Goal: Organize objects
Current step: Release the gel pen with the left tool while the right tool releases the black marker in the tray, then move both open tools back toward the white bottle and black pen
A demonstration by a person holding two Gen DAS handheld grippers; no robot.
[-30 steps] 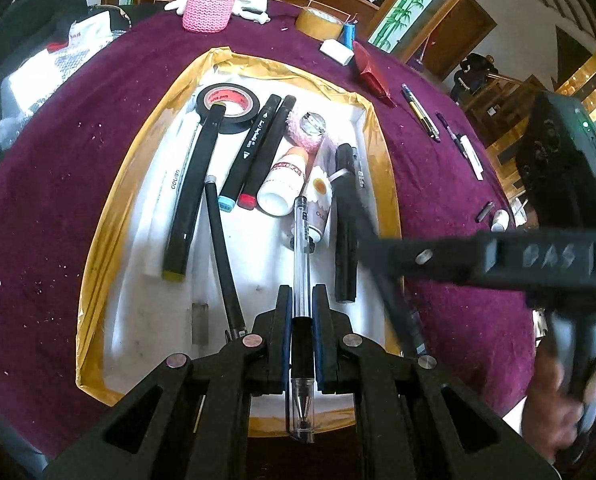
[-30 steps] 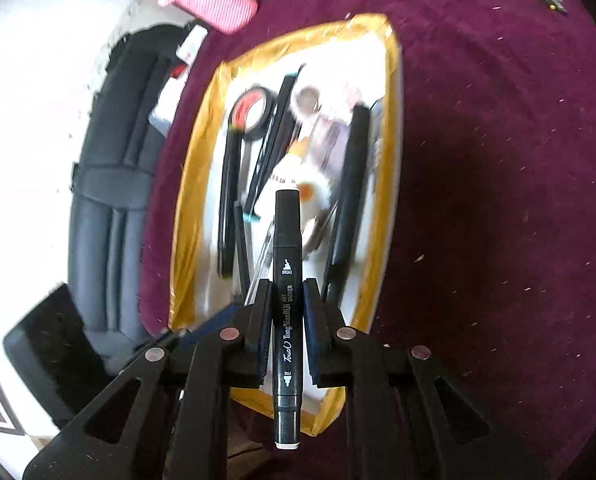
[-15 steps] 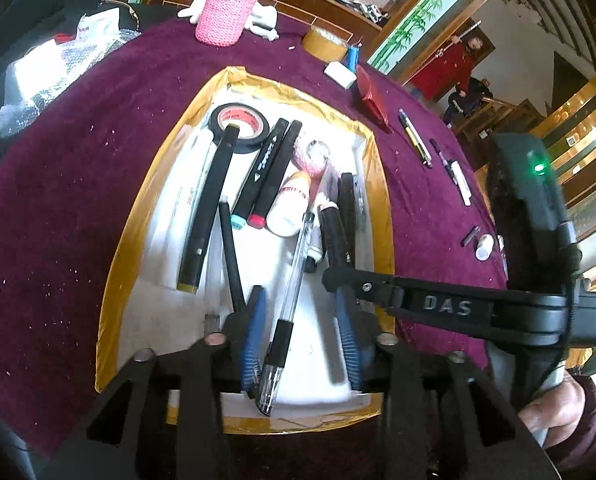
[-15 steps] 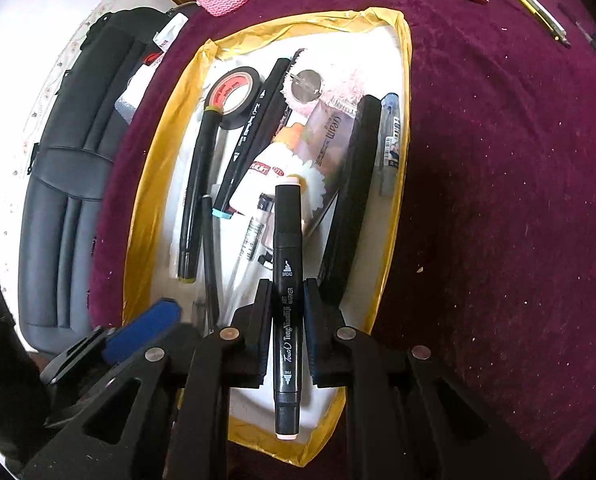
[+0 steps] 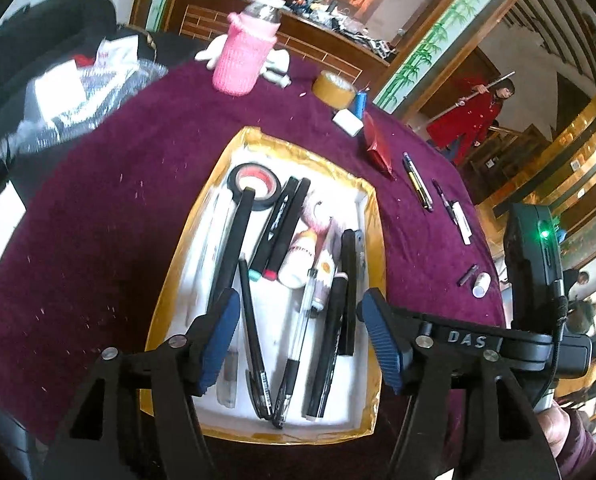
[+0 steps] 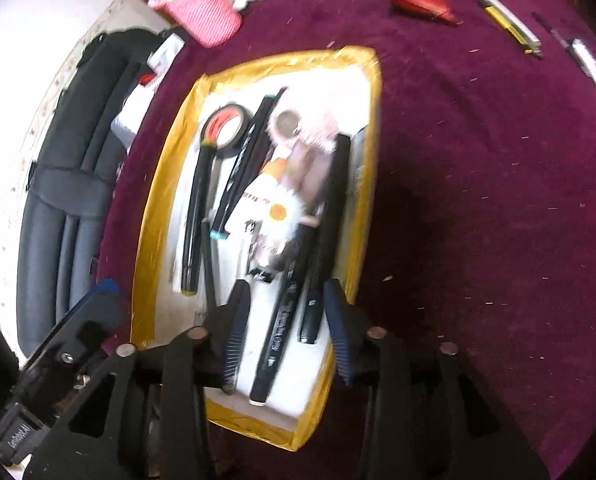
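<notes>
Both units stood spread and empty above the near end of the gold-rimmed tray [image 5: 374, 240] on the table [image 5: 98, 220]: the left hand-held gripper [image 5: 298, 344] over the clear pen [image 5: 298, 332], the right hand-held gripper [image 6: 286, 328] over the black marker [image 6: 282, 312], both lying inside the tray.

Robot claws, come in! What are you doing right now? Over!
Left claw open, holding nothing. Right claw open, holding nothing. Clear pen and black marker lying in the gold-edged tray. More pens on the cloth outside the tray.
</notes>
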